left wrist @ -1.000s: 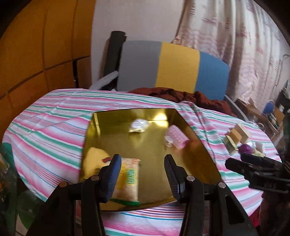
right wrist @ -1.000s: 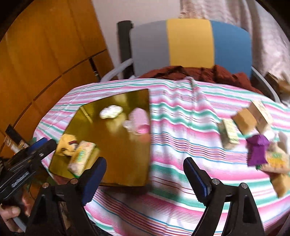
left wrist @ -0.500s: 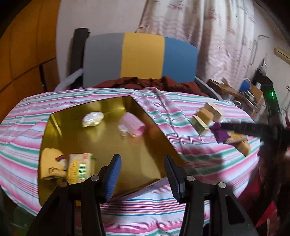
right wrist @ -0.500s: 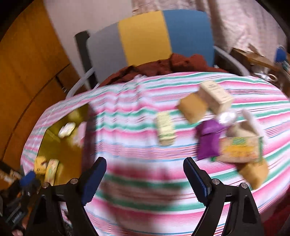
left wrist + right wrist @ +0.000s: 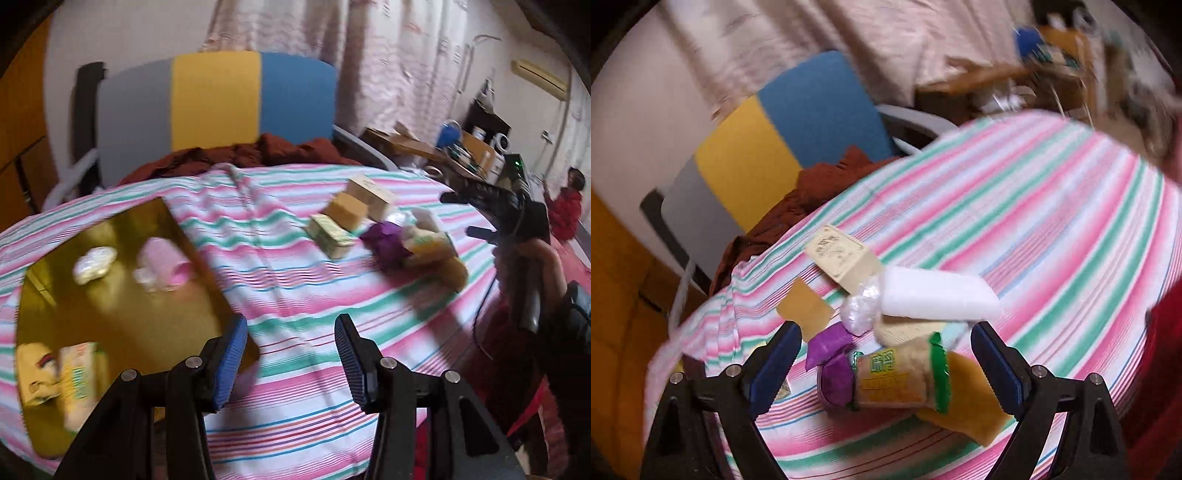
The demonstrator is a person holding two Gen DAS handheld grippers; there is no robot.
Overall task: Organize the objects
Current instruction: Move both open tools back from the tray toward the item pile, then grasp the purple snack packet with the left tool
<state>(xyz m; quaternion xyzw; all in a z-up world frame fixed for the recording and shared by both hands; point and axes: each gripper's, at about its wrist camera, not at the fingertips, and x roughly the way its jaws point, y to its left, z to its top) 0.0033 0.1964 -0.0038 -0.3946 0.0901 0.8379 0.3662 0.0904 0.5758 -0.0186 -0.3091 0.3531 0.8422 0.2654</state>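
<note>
Striped tablecloth (image 5: 295,258) covers the round table; chair w/ grey-yellow-blue back (image 5: 218,99) stands behind. Gold tray (image 5: 122,302) lies at the left w/ a few items already in it: pink roll (image 5: 162,266), white wad (image 5: 94,260), yellow packs near the front edge. Unsorted pile sits well apart to the right: white block (image 5: 934,299), tan boxes, purple pouch (image 5: 834,373), green-edged snack pack (image 5: 901,376).

Right gripper (image 5: 884,365) is spread wide, nothing held, w/ the snack pack framed between the jaws. Left gripper (image 5: 291,354) is likewise parted and empty, over bare cloth beside the tray.

Frames are blurred, so contact can't be judged; prob. none yet. The pack is best taken across its middle, clear of the pouch touching it, then squeezed gently.
</note>
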